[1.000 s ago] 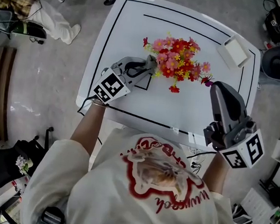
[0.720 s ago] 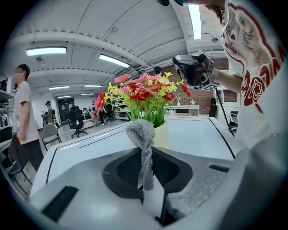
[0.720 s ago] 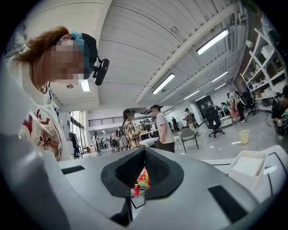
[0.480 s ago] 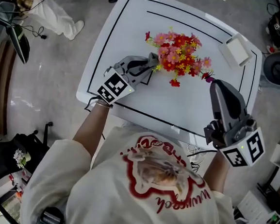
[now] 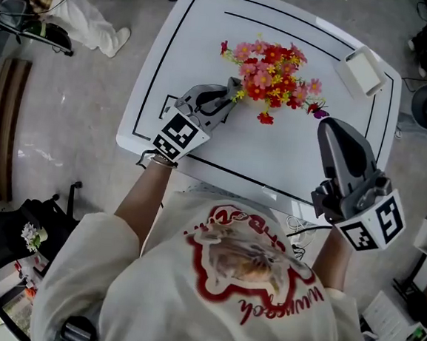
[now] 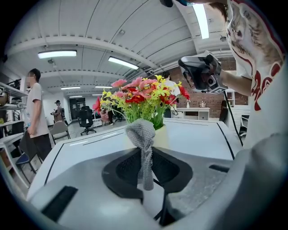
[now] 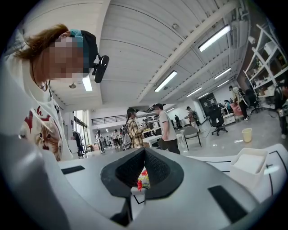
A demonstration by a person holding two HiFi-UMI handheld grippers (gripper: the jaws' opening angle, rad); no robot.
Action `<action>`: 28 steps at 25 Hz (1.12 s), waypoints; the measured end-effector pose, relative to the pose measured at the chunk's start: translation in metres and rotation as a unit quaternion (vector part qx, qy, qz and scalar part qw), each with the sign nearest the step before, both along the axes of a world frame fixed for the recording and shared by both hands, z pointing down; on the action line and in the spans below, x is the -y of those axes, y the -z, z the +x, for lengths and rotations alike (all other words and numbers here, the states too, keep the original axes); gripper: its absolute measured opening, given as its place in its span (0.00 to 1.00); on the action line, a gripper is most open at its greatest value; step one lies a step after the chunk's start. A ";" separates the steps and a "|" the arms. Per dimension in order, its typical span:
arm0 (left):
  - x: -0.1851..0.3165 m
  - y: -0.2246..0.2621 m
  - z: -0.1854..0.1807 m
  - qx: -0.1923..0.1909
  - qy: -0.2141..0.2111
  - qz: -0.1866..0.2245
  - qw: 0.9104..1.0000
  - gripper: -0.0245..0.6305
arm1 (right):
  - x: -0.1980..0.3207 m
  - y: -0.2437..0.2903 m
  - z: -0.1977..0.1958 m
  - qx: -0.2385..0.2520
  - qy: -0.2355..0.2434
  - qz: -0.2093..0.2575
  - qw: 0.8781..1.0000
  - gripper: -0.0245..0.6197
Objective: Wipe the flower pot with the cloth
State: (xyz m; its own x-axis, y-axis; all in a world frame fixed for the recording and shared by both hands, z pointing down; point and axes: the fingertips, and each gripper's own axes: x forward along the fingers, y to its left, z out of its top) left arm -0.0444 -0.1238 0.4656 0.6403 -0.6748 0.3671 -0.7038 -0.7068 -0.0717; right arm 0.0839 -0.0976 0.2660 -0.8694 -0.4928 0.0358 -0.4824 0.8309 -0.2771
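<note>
Left fingers: my left gripper (image 6: 145, 153) is clenched on the cloth (image 6: 141, 134), with both pads pressed into it.
Cloth: grey, with a nubbly knitted weave. It is bunched into a rounded head above the pads, and a thin tail hangs down between them.
Pot from the fingers: the flower pot (image 6: 163, 136) lies dead ahead of my left tips, just behind the cloth's head. I cannot tell whether the cloth is touching it.
Pot's axis: upright, so I judge the wipe has to travel round its wall rather than along it.
Nearer hand: the left, by far. From the head view its tip sits at the near-left edge of the blooms.
Right fingers: my right gripper (image 7: 144, 155) has its pads closed together with nothing between them. It is held level, well apart from the pot, out by the table's near-right side.
Pot surface: pale cream and smooth. Only a sliver shows beside the cloth, and from above the bouquet hides it.
Flowers (image 5: 273, 78): a dense, spreading bunch of red, pink and yellow, with green stems below.
Table (image 5: 274, 160): white, glossy and hard, marked with black lines.
Far-right corner: a small white box (image 5: 365, 72).
</note>
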 end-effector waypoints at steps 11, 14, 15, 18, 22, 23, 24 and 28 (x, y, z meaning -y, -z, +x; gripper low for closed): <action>-0.007 0.001 0.011 -0.018 0.014 0.000 1.000 0.12 | -0.004 -0.002 -0.002 0.000 0.008 0.000 1.000 0.04; -0.009 0.002 0.016 -0.024 0.013 0.000 1.000 0.12 | -0.005 -0.004 -0.001 0.003 0.009 -0.002 1.000 0.04; -0.010 0.002 0.018 -0.024 0.013 0.000 1.000 0.12 | -0.006 -0.004 -0.001 0.003 0.009 -0.002 1.000 0.04; -0.011 0.003 0.023 -0.028 0.014 0.000 1.000 0.12 | -0.007 -0.003 0.000 0.004 0.011 -0.002 1.000 0.04; -0.011 0.004 0.029 -0.030 0.016 0.002 0.999 0.12 | -0.008 -0.004 0.002 0.006 0.012 -0.002 1.000 0.04; -0.011 0.004 0.030 -0.031 0.017 0.002 0.999 0.12 | -0.009 -0.004 0.003 0.006 0.012 -0.002 1.000 0.04; -0.012 0.004 0.031 -0.033 0.018 0.002 0.999 0.12 | -0.009 -0.004 0.004 0.007 0.013 -0.002 1.000 0.04; -0.014 0.004 0.036 -0.036 0.020 -0.003 0.999 0.12 | -0.010 -0.004 0.006 0.008 0.014 -0.003 1.000 0.04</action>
State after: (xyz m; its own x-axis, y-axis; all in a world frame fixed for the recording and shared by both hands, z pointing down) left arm -0.0080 -0.1101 0.4618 0.6378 -0.6981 0.3253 -0.7342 -0.6787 -0.0168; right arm 0.0899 -0.0880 0.2698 -0.8835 -0.4678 0.0235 -0.4539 0.8428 -0.2891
